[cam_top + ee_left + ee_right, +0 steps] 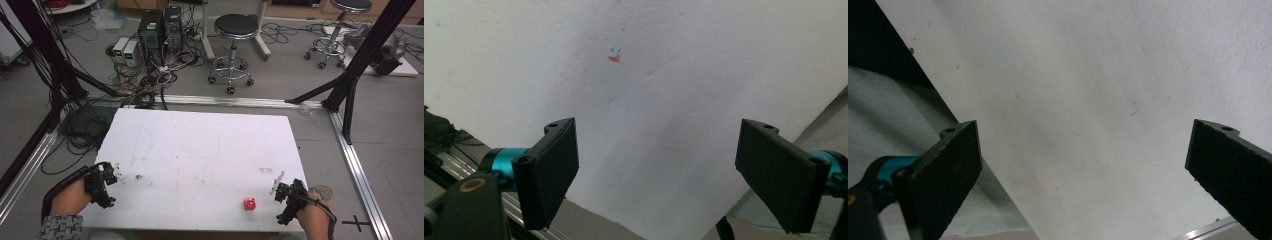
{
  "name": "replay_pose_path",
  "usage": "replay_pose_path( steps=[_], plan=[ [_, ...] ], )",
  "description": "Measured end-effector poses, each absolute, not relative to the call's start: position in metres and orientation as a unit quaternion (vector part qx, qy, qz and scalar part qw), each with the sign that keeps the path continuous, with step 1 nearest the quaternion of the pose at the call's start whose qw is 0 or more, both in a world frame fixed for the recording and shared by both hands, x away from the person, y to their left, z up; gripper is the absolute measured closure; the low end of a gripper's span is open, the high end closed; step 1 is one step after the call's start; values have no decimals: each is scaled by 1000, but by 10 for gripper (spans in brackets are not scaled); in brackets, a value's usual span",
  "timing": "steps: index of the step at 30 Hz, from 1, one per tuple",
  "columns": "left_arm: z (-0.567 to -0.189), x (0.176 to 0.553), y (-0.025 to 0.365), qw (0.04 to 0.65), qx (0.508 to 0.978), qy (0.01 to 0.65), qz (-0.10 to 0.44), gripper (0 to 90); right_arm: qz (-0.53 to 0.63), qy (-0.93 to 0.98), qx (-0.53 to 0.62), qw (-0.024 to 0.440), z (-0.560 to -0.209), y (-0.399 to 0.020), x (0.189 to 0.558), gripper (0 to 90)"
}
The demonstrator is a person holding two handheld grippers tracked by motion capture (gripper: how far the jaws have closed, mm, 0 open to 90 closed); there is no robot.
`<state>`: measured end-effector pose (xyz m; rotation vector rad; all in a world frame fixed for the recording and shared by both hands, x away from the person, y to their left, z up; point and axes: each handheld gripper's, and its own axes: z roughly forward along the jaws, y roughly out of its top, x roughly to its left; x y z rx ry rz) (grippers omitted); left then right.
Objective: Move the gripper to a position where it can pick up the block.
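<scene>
A small red cube (249,203) with pale spots lies on the white table board (200,150) near its front right. My right gripper (281,194) is held just right of the cube, by the board's right front corner, apart from it. Its jaws stand wide open over bare board in the right gripper view (1083,170). My left gripper (109,179) sits at the board's front left edge. In the left gripper view (659,165) it is open with nothing between the jaws, facing a small orange mark (614,58) on the board.
Beyond the board are floor cables (150,75), computer boxes (160,30) and two stools (232,30). Black frame struts (360,55) rise at the right and left. Aluminium rails (360,170) run along the floor beside the board.
</scene>
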<state>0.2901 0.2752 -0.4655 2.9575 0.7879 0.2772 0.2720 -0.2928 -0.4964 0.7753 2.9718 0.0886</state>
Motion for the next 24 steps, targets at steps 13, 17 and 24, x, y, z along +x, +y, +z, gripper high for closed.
replay_pose_path(
  steps=[13, 17, 24],
  plan=[
    [-465, 290, 277, 36, 962, 255, 92, 175, 31, 966, 252, 36, -495, -294, 272, 10],
    [-465, 290, 276, 37, 962, 256, 89, 175, 30, 966, 253, 36, -495, -294, 271, 10],
    [-465, 290, 275, 39, 962, 256, 92, 175, 27, 965, 259, 39, -496, -297, 271, 9]
  ],
)
